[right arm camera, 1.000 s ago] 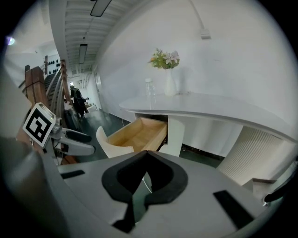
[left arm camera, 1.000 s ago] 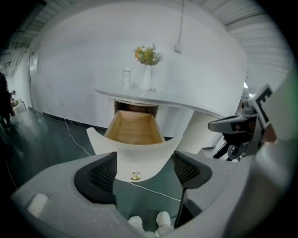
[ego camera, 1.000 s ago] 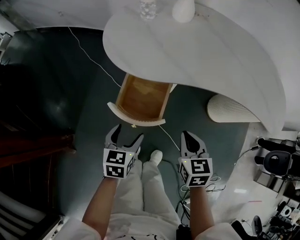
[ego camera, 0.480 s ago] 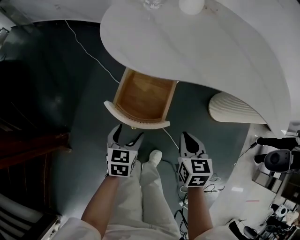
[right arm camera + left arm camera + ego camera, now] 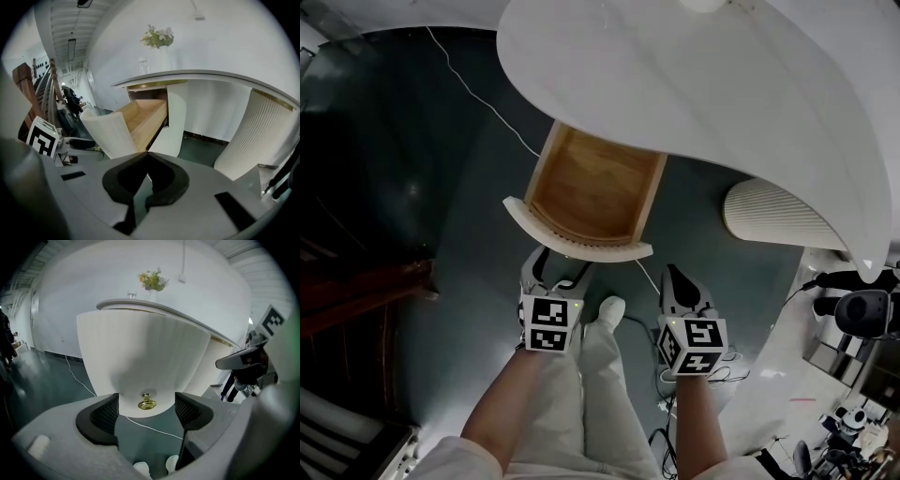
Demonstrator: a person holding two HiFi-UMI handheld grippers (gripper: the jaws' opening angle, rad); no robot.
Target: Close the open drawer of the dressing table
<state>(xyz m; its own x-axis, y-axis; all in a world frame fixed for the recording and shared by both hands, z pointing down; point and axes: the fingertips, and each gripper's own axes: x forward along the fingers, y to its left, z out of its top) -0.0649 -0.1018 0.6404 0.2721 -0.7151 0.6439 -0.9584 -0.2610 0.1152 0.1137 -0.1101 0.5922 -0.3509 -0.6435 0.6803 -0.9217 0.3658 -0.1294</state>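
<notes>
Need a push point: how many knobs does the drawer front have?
1: a brass knob, low at the middle of the drawer front, straight ahead of the open left gripper. No other shows.

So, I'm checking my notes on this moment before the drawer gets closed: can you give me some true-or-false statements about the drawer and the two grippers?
1. The drawer is pulled out from under the tabletop. True.
2. The left gripper is shut on the brass knob. False: its jaws stand apart, and the knob is ahead of them, ungripped.
3. The right gripper is shut and empty. True.
4. The drawer holds folded clothes. False: its wooden inside shows nothing in it.
</notes>
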